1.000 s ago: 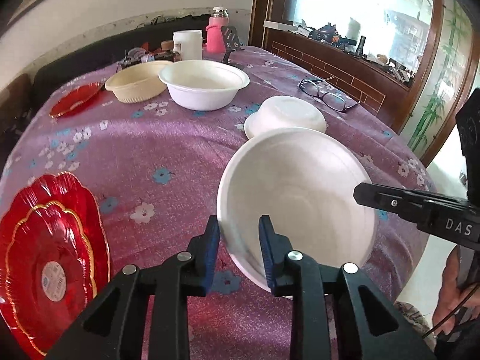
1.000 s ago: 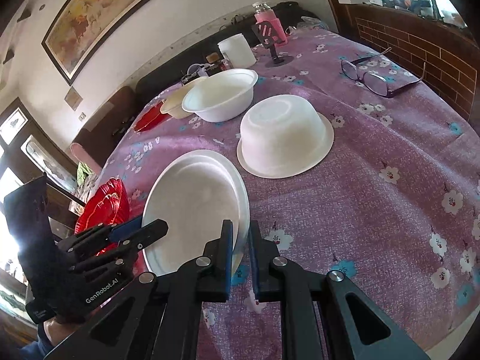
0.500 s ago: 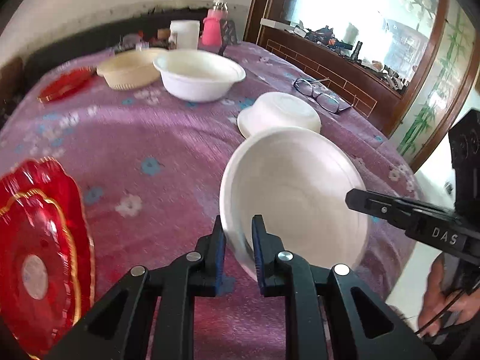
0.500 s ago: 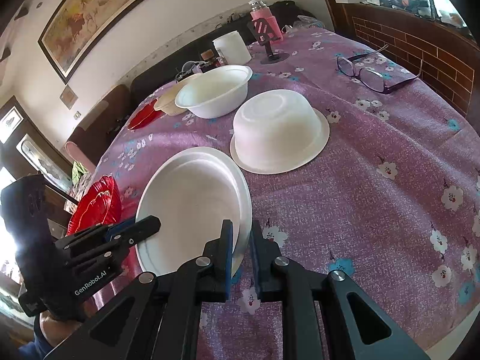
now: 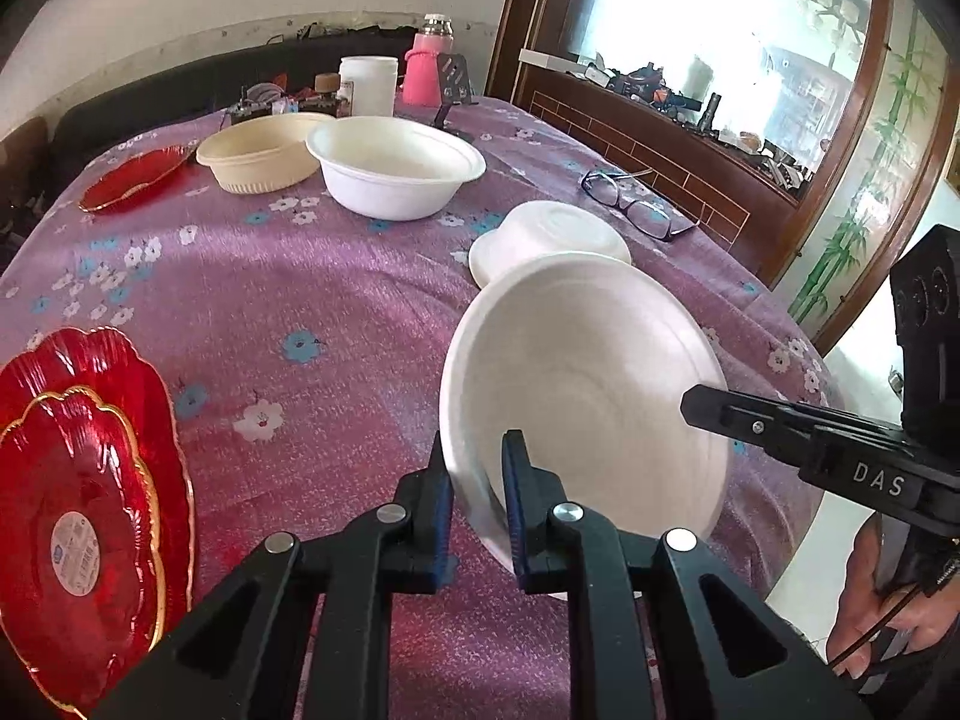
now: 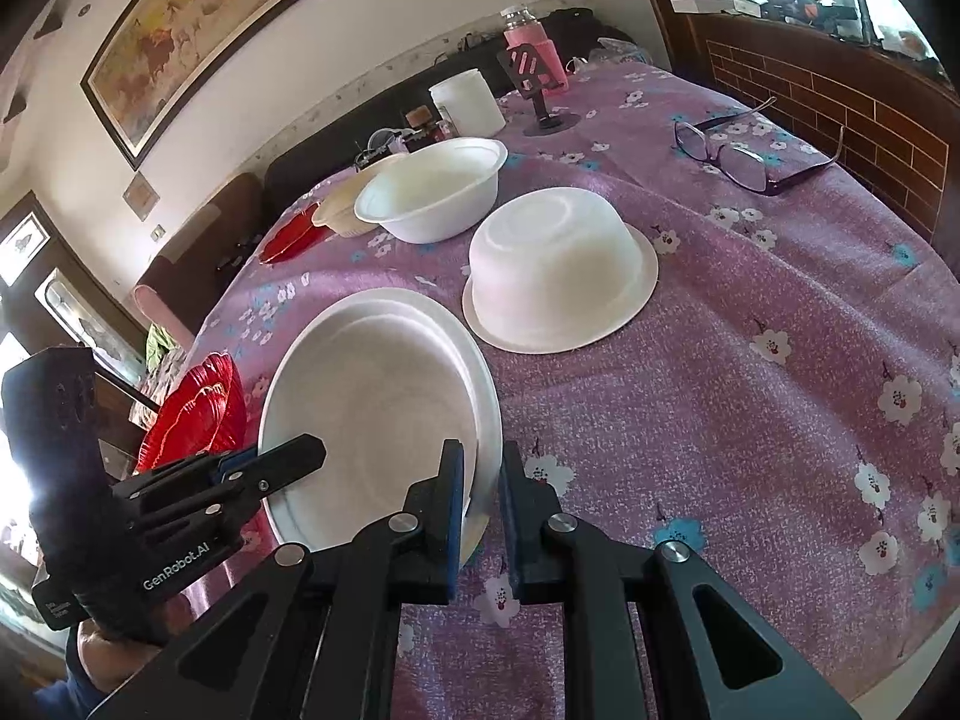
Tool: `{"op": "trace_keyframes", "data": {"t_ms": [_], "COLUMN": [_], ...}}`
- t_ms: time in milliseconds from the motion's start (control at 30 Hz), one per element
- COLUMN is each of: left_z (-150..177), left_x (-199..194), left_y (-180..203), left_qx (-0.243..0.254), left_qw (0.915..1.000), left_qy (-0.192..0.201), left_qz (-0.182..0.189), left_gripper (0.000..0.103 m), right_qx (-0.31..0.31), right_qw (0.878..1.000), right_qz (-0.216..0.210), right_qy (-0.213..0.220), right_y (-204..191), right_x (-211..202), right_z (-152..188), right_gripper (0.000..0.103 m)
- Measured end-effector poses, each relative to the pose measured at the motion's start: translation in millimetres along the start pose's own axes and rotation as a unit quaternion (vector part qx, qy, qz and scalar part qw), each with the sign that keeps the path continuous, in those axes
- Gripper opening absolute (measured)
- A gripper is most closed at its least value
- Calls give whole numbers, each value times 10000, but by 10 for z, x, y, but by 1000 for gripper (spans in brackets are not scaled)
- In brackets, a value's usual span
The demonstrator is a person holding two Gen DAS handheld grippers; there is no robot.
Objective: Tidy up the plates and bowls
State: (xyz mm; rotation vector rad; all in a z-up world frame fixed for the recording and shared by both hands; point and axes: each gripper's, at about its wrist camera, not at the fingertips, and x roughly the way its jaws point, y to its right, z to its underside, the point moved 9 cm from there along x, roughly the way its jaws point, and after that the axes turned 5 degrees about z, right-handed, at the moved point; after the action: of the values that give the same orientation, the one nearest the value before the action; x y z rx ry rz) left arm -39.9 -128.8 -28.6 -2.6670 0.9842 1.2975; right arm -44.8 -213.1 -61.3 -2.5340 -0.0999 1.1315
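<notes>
A white bowl (image 5: 588, 396) (image 6: 384, 414) is held tilted just above the purple tablecloth, near the table's front edge. My left gripper (image 5: 477, 450) (image 6: 300, 456) is shut on its rim at one side. On the opposite side of the rim my right gripper (image 6: 483, 462) (image 5: 696, 408) is also shut. Just behind it a second white bowl (image 5: 558, 234) (image 6: 552, 252) lies upside down. Farther back stand an upright white bowl (image 5: 393, 165) (image 6: 432, 186) and a beige bowl (image 5: 258, 156) (image 6: 342, 210). Two stacked red plates (image 5: 78, 510) (image 6: 192, 414) lie at the left.
Another red plate (image 5: 135, 177) (image 6: 288, 237) lies at the far left. A pair of glasses (image 5: 630, 198) (image 6: 744, 162) rests by the right edge. A white canister (image 5: 368, 84), a pink bottle (image 5: 429, 60) and small clutter crowd the back. A person's hand (image 5: 870, 618) holds the right gripper.
My left gripper's jaws have closed in on the bowl's rim. The right gripper has kept its grip, and the bowl has hardly moved.
</notes>
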Motion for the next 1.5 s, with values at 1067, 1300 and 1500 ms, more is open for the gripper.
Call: {"op": "trace_keyframes", "data": {"t_ms": [1067, 1300, 1500], "left_z": [96, 325, 491], "left_x": [-1342, -1524, -1490], "left_y": [-1169, -1643, -1884], "left_qx": [-810, -1196, -1479], "left_qw": [9871, 9805, 9771], "left_qy": [1020, 995, 891], "left_qz": [-928, -1203, -1241], "left_gripper": [15, 15, 15], "right_qx": [-1213, -1504, -1632], "right_qw": [9887, 9809, 9772], "right_qz": [-853, -1043, -993], "right_qy": [-202, -657, -928], "right_y": [-1707, -2176, -2352], "right_x": [260, 606, 844], "right_z": [-165, 8, 145], "right_gripper": [13, 13, 13]}}
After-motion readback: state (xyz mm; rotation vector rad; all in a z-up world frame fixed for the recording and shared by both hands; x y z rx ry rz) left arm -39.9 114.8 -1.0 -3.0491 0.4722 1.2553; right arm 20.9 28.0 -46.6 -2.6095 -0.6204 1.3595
